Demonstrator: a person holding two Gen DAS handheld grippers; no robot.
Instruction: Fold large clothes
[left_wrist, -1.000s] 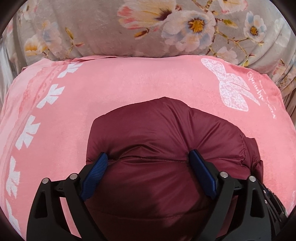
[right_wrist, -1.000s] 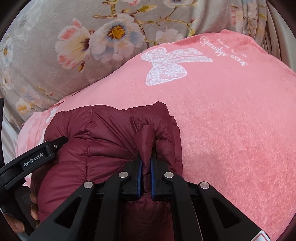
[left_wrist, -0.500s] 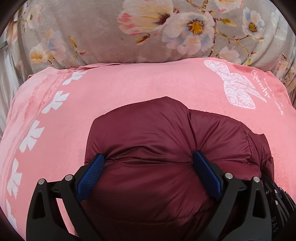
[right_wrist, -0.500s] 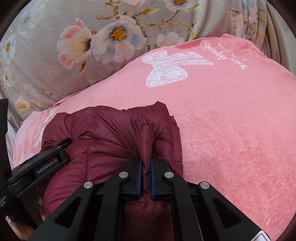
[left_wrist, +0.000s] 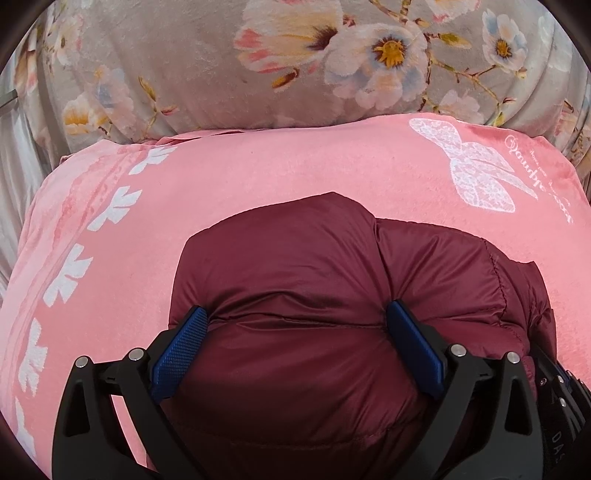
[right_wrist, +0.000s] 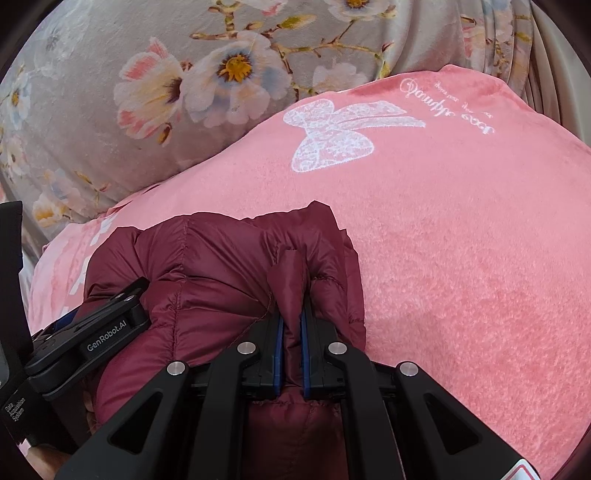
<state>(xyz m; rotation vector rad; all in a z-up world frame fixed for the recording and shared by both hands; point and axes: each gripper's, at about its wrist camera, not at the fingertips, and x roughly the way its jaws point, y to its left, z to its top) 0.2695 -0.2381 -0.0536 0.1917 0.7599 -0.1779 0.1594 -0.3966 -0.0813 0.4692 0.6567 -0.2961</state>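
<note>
- My left tool stands wide open, its blue pads pressed against either side of a puffy bulge of the dark red jacket, straddling it without pinching.
- My right tool is nearly closed, its jaws clamping a thin fold of the same jacket between them.
- The jacket lies bunched in the lower middle of both views, resting on a pink blanket with a white bow print.
- A grey flowered blanket fills the upper part of each frame, behind the pink one.
- In the right wrist view, the left tool shows at the lower left, touching the jacket.
</note>
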